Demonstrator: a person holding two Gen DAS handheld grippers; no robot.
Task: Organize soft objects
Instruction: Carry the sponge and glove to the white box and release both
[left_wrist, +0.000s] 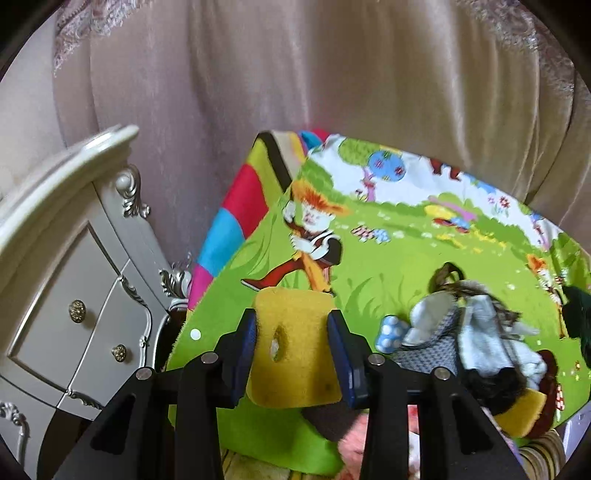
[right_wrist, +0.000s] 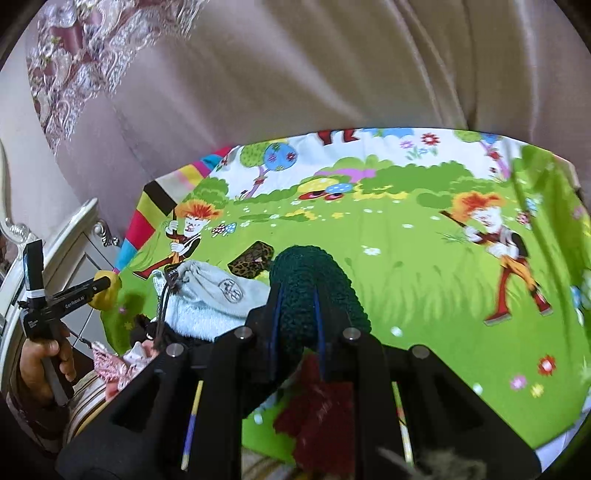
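Left wrist view: left claw (left_wrist: 291, 349) clamps yellow sponge (left_wrist: 291, 343), long axis pointing forward; right claw (right_wrist: 297, 306) grips green knit (right_wrist: 314, 280)

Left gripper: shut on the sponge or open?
Shut on it: both pads press the sides of the yellow sponge, held in the left gripper.

A cartoon-print green cloth (right_wrist: 424, 266) carries a pale drawstring pouch (right_wrist: 218, 291) and leopard-print piece (right_wrist: 249, 263).

A heap of soft things (left_wrist: 472, 332) lies on the desk (left_wrist: 369, 258) at lower right of the frame; a dresser (left_wrist: 74, 295) stands at left, a curtain (left_wrist: 295, 66) behind.
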